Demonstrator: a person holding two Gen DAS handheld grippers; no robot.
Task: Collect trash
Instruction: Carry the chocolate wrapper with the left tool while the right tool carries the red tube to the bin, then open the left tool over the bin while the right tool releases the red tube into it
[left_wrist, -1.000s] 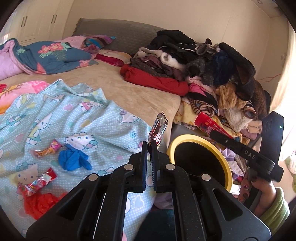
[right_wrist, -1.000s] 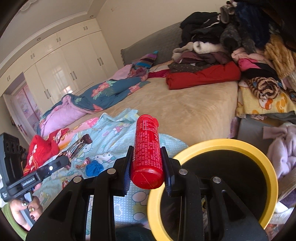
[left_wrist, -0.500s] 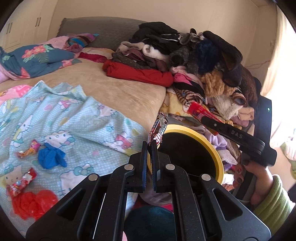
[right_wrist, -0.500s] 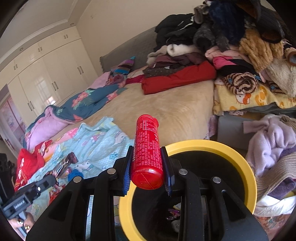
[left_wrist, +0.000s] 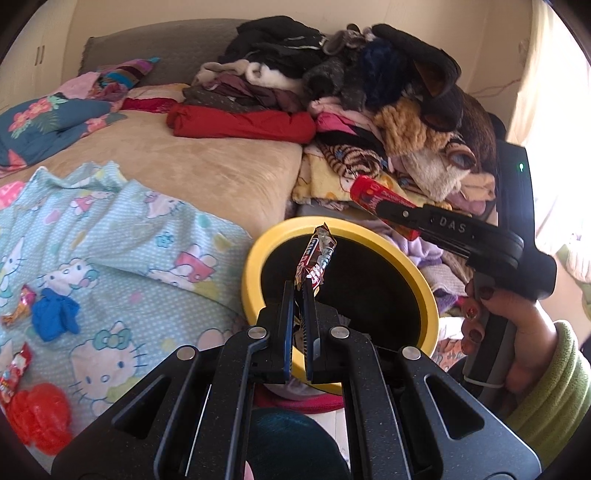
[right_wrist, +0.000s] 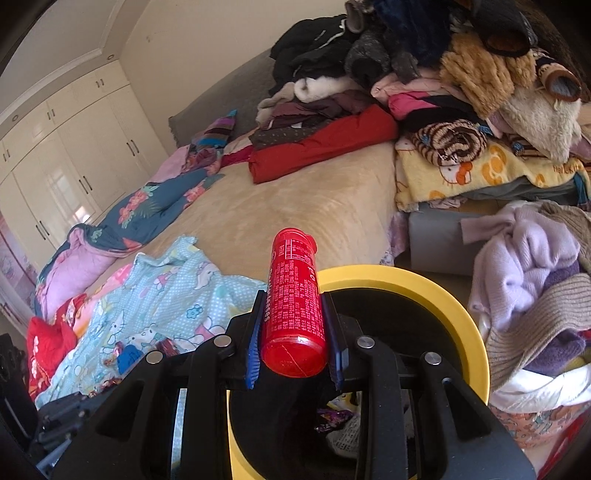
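**Operator:** Both grippers are loaded, I see. My left gripper (left_wrist: 300, 295) is pinched tight on the crinkled dark candy-bar wrapper with red letters (left_wrist: 315, 260). My right gripper (right_wrist: 294, 328) clamps the red plastic tube-shaped container with white print (right_wrist: 293, 295).

**Observer:** What has changed in the last second?

**Operator:** The round black bin with the yellow rim (left_wrist: 255, 266) was to the side of the wrapper before. Now the wrapper stands over the bin's opening. In the right view also, the yellow rim (right_wrist: 458, 306) has slid under the red tube, and I can see trash lying already at the bottom.

**Observer:** So you can drop?

**Operator:** I think yes, both pieces. More trash waits near the front-left corner of the bed: a crumpled blue glove (left_wrist: 55, 319), small red snack wrappers (left_wrist: 14, 369) and a red crumpled plastic (left_wrist: 38, 417).
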